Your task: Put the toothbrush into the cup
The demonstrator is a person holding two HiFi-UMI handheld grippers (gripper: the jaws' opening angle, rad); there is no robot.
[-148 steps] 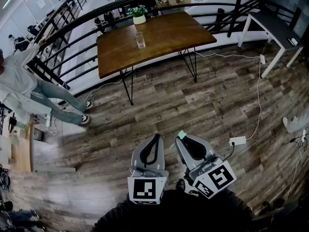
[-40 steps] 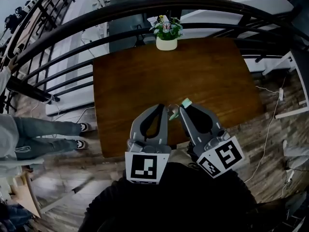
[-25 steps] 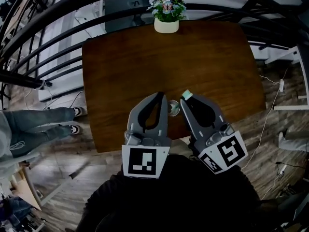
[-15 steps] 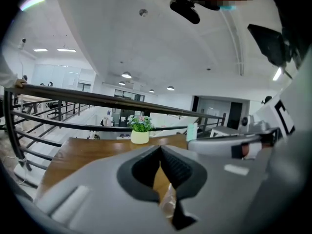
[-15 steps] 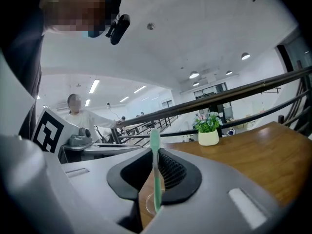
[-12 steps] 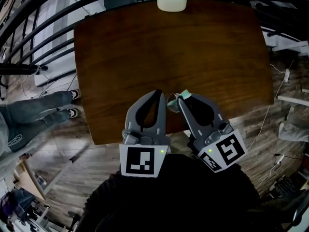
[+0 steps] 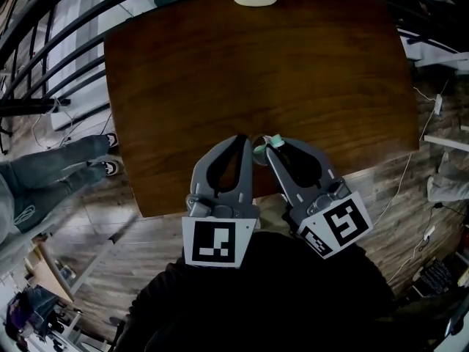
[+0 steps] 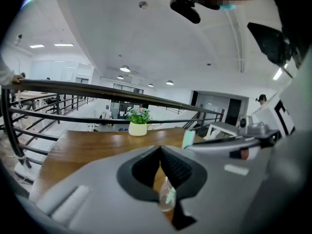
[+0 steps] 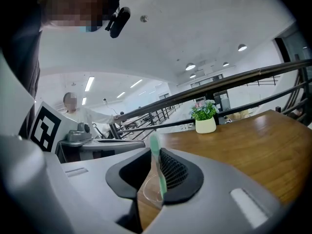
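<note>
Both grippers have sunk toward the table since 1 second ago. The right gripper has just been opening its 2 jaws. The toothbrush stands between them, apparently loosened, its lower end inside the cup. The left gripper is closed and empty beside the cup. Release seems under way, so the task is judged nearly complete.

Left tool, jaws tip to tip, above wooden table; clear cup through their gap, potted plant beyond.
</note>
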